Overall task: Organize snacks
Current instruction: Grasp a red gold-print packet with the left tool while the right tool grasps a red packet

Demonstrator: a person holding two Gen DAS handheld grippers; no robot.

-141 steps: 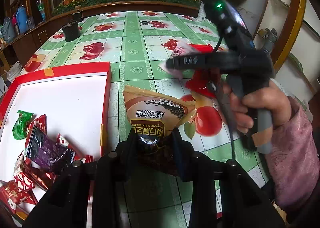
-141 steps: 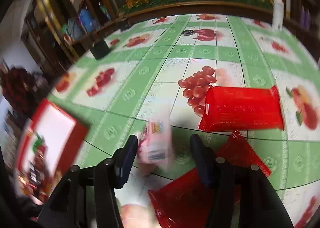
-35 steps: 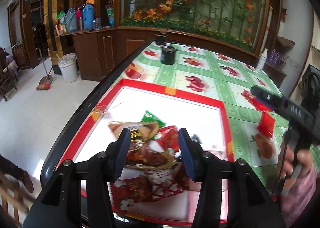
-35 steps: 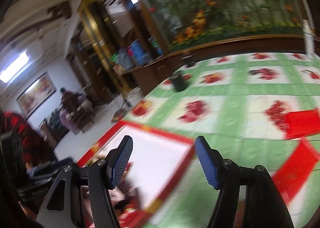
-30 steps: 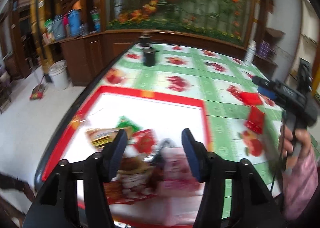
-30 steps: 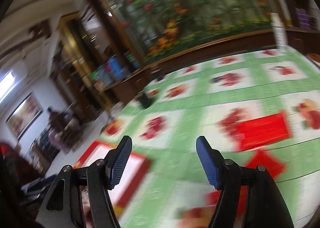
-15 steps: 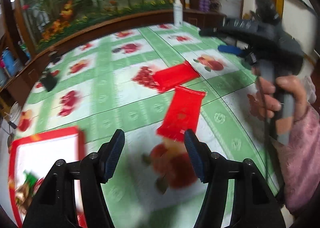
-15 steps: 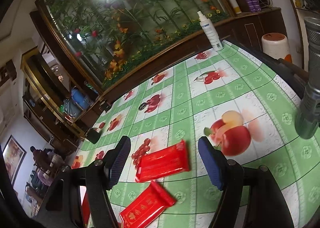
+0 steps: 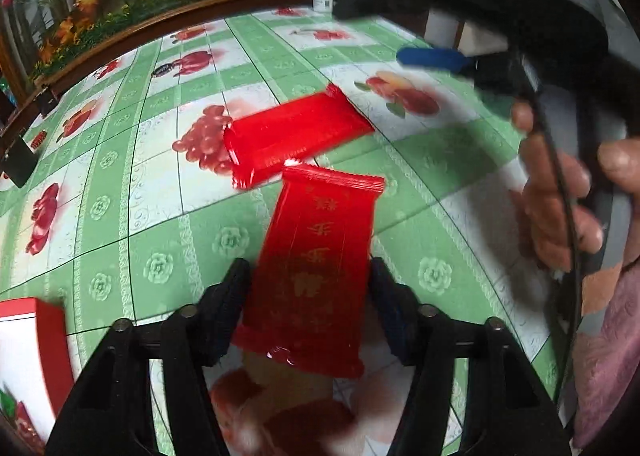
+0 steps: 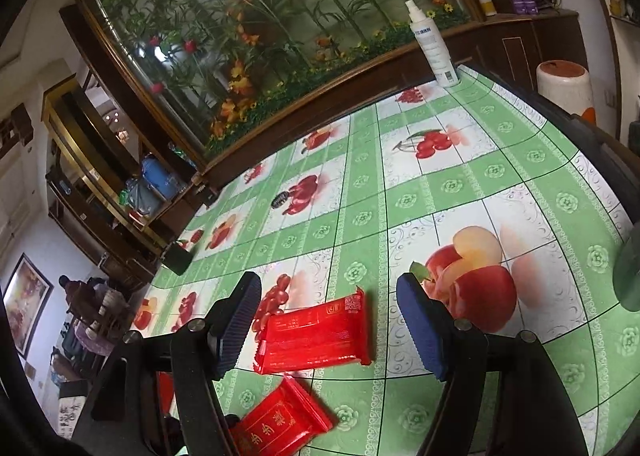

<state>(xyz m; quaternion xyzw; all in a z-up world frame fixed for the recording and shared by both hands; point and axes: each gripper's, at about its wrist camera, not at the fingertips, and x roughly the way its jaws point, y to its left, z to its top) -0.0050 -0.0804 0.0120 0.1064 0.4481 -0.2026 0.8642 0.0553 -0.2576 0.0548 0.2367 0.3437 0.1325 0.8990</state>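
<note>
Two red snack packets lie on the green fruit-print tablecloth. The near packet with gold writing (image 9: 316, 268) sits between the fingers of my left gripper (image 9: 308, 296), whose jaws are open on either side of it. It also shows low in the right wrist view (image 10: 276, 426). The far red packet (image 9: 292, 136) lies crosswise just beyond it. My right gripper (image 10: 328, 324) is open and hovers above that far packet (image 10: 316, 336). The red-rimmed white tray (image 9: 28, 340) is at the lower left, with some snacks in its corner.
A white spray bottle (image 10: 432, 44) stands at the table's far edge by the planter wall. A black box (image 10: 178, 258) sits at the far left of the table. The person's right hand and gripper body (image 9: 560, 160) fill the right side of the left wrist view.
Both grippers swung away from the tray to the two red packets. My left gripper dropped down around the near packet. My right gripper came closer over the far packet.
</note>
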